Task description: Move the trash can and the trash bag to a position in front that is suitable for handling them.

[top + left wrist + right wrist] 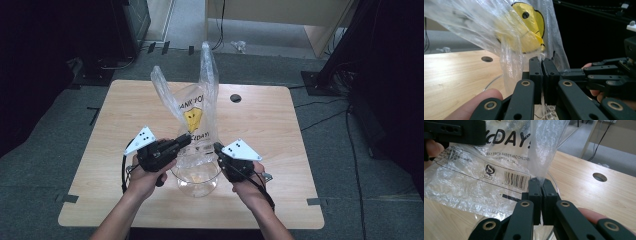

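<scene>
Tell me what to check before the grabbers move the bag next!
1. Left gripper pinching the plastic bag: ok, jaws shut on the film.
2. Right gripper pinching the bag: ok, jaws shut on a fold.
3. Glass bowl standing upright on the table: ok.
4. Bag sitting over the bowl: ok, its bottom reaches the rim.
5. Anything inside the bag: cannot tell.

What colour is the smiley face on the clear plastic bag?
Yellow smiley face, clearest in the left gripper view.
</scene>
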{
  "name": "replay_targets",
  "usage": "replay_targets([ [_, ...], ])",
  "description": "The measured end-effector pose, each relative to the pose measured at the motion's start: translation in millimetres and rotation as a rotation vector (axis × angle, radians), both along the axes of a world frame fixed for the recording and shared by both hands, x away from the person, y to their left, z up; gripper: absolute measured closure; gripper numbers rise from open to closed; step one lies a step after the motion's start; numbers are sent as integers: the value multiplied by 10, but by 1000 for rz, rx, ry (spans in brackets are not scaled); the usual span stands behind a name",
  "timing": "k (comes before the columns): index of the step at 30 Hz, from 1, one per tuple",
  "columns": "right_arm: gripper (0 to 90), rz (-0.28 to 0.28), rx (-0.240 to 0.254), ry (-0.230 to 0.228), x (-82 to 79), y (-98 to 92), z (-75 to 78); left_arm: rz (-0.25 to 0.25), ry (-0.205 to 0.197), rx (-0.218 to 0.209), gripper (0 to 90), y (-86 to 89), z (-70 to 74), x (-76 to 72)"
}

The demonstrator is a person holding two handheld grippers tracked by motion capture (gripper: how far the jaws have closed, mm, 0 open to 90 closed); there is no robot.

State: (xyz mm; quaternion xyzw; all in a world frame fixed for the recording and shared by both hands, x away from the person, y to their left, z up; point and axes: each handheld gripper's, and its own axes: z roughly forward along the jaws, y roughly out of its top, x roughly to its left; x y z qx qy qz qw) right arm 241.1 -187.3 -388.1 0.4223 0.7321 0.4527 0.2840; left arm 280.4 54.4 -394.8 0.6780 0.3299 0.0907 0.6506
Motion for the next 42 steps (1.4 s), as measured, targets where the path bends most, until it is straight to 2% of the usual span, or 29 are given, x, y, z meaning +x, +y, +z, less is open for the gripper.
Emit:
replay_targets([
  [3,878,-1,2,7,8,-13,-20,-20,3,8,873,4,-31,12],
  [5,877,-3,2,9,13,-23,-28,-40,13,-12,873,9,-43,21],
  [7,878,-8,0,8,13,-28,-32,-55,3,-10,871,2,-42,17],
  [8,878,-20,-2,-3,12,-33,-29,-84,-5,-14,867,-13,-25,7],
  [11,878,-33,5,-10,14,-45,-19,-102,-17,0,866,-30,16,-4],
  [14,878,-51,16,-24,9,-69,2,-133,-13,-8,862,-49,80,-11],
  [15,878,-59,18,-35,0,-81,17,-138,-19,8,859,-54,93,-13],
  [19,878,-67,15,-40,-7,-87,10,-85,-48,89,857,-69,57,0],
  [21,877,-57,8,-36,-8,-82,-13,-53,-54,110,851,-51,20,7],
  [22,876,-31,19,-20,-19,-72,-36,-37,-55,110,843,-31,-8,0],
  [23,876,-31,19,-20,-19,-72,-36,-37,-55,110,833,-31,-8,0],
  [25,852,8,27,-4,-31,-63,-56,-14,-75,133,822,-18,-26,-16],
  [26,806,56,44,22,-34,-60,-68,-5,-84,143,819,-14,-32,-24],
  [28,782,71,54,31,-36,-64,-68,6,-92,158,815,-4,-39,-41],
  [31,636,114,79,33,-36,-92,-44,17,-108,181,814,5,-46,-75],
  [33,522,137,108,39,-27,-118,-11,17,-127,219,799,3,-53,-104],
  [34,460,152,127,43,-11,-129,24,9,-151,252,796,-8,-60,-133],
  [36,444,158,129,44,-1,-128,38,6,-165,265,796,-17,-64,-146],
  [37,445,154,129,46,9,-121,49,4,-176,277,797,-23,-68,-157],
  [38,529,141,117,42,33,-97,50,0,-183,282,798,-25,-69,-162],
  [39,529,141,117,42,33,-97,50,-5,-185,282,798,-25,-70,-165],
  [42,774,109,72,35,46,-43,7,-25,-188,271,760,-13,-76,-164],
])
